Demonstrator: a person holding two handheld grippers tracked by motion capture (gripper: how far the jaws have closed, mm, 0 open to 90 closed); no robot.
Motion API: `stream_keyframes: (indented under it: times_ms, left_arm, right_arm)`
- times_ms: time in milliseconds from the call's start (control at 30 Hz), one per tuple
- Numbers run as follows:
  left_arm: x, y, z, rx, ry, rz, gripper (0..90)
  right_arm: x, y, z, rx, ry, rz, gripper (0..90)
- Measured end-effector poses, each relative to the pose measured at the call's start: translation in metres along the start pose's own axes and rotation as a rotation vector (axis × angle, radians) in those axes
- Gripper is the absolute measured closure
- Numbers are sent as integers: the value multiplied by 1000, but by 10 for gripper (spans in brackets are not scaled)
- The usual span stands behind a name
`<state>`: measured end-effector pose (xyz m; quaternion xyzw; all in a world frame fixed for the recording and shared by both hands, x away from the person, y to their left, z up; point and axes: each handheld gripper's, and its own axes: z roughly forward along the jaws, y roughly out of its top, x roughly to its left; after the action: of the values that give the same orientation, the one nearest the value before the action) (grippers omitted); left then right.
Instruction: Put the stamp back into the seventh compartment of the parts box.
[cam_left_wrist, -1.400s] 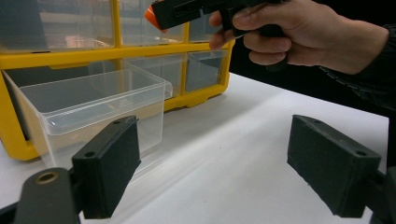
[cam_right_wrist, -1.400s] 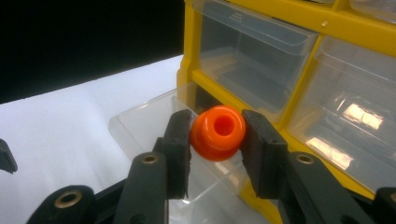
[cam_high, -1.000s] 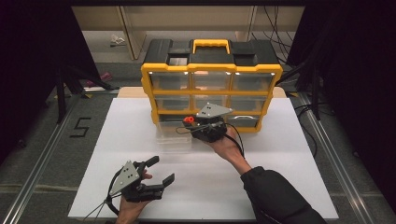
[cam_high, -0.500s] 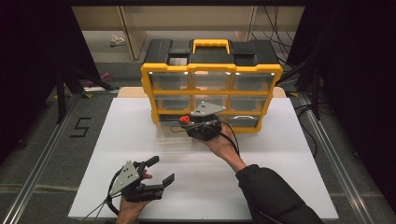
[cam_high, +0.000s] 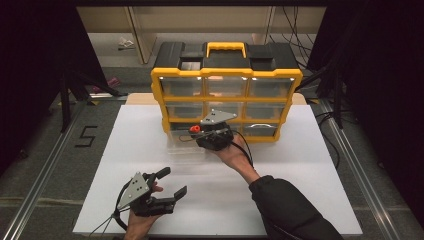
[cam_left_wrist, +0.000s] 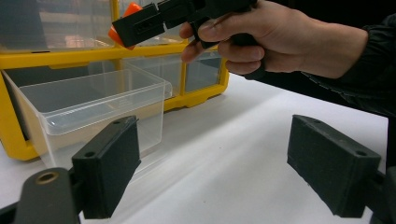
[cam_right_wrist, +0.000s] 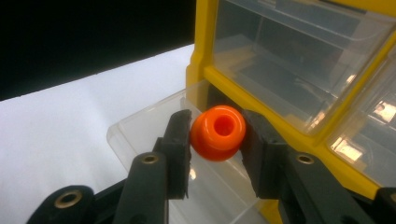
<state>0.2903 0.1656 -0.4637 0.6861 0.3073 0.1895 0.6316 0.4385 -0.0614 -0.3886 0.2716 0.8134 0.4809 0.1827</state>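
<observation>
Right gripper view: orange bead (cam_right_wrist: 218, 132) clamped between the pads of the right gripper (cam_right_wrist: 215, 140), poised over the clear drawer (cam_right_wrist: 154, 140) — pulled out of the yellow organizer (cam_right_wrist: 205, 70), nothing seen inside. Since a second ago the hand has edged slightly toward that drawer, so release looks close. Left gripper (cam_high: 172, 184) — jaws apart, idle on the white table (cam_high: 300, 200).
</observation>
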Motion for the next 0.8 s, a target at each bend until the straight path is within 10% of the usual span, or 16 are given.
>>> stream_keyframes:
  times_ms: [533, 800]
  left_arm:
    - [0, 0, 0, 3, -1, 2, 166]
    - [0, 0, 0, 2, -2, 0, 165]
  right_arm:
    - [3, 1, 9, 30, 4, -1, 641]
    - [4, 1, 12, 59, 19, 18, 478]
